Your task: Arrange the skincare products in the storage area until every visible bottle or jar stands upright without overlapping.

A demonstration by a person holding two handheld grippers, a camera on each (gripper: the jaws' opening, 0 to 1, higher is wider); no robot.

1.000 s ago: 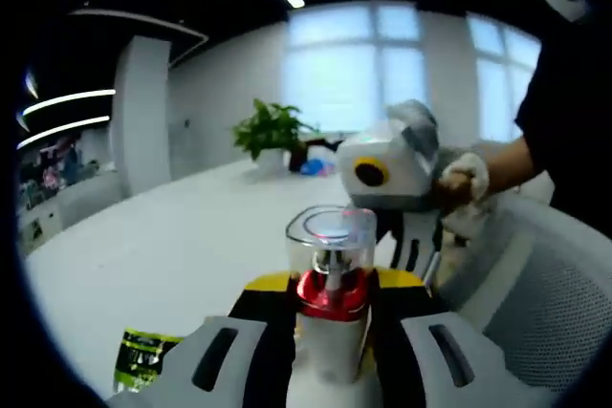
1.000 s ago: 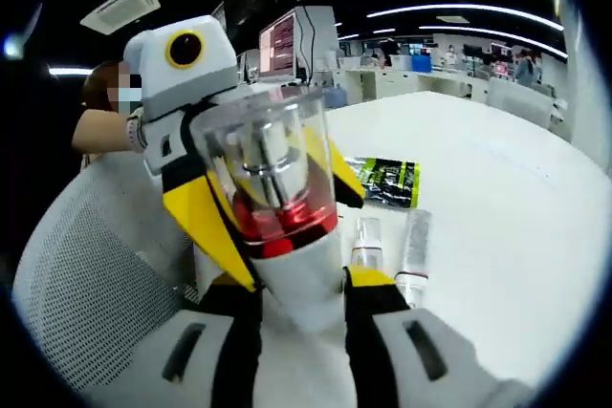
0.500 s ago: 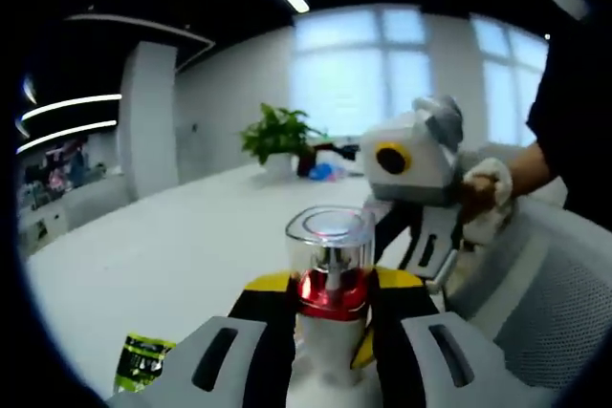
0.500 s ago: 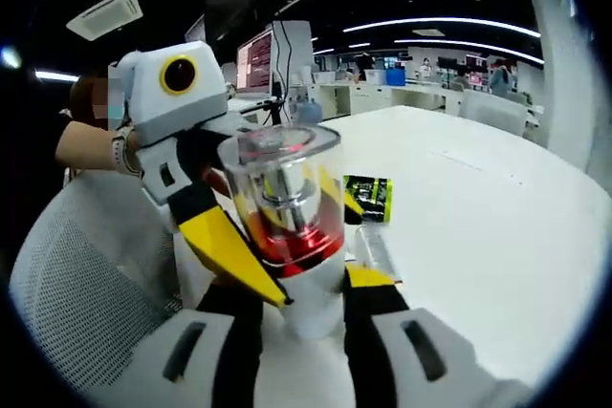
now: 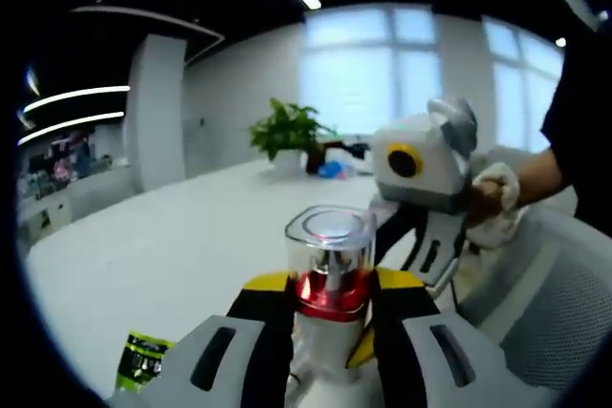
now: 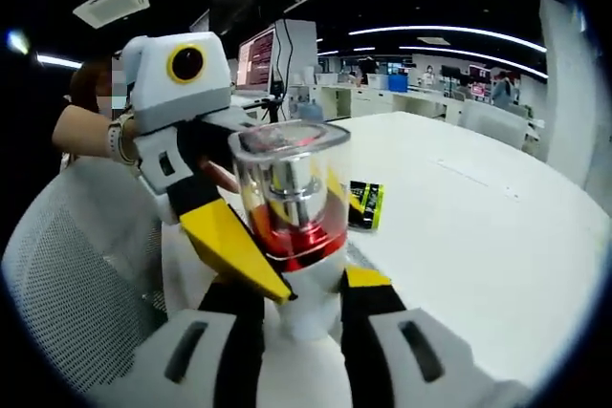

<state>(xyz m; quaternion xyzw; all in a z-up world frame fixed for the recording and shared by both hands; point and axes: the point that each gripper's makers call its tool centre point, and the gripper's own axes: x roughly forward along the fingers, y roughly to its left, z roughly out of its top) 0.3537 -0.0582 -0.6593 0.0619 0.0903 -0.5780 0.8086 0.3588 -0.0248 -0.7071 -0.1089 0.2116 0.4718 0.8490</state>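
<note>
Both grippers now hold the bottle higher; left gripper (image 5: 330, 346) and right gripper (image 6: 298, 317) clench white pump bottle with clear cap, red collar (image 5: 330, 274), green-black sachet (image 5: 141, 362) at 7 o'clock

White pump bottle (image 5: 328, 317), red collar, clear cap; upright, clamped between jaws

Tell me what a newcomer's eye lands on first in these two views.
First, the pump bottle with its clear cap and red collar, dead centre, pinched between both grippers' yellow-tipped jaws above the white table. Next, the left gripper, angling in from the left in the right gripper view. A green packet lies on the table behind.
</note>
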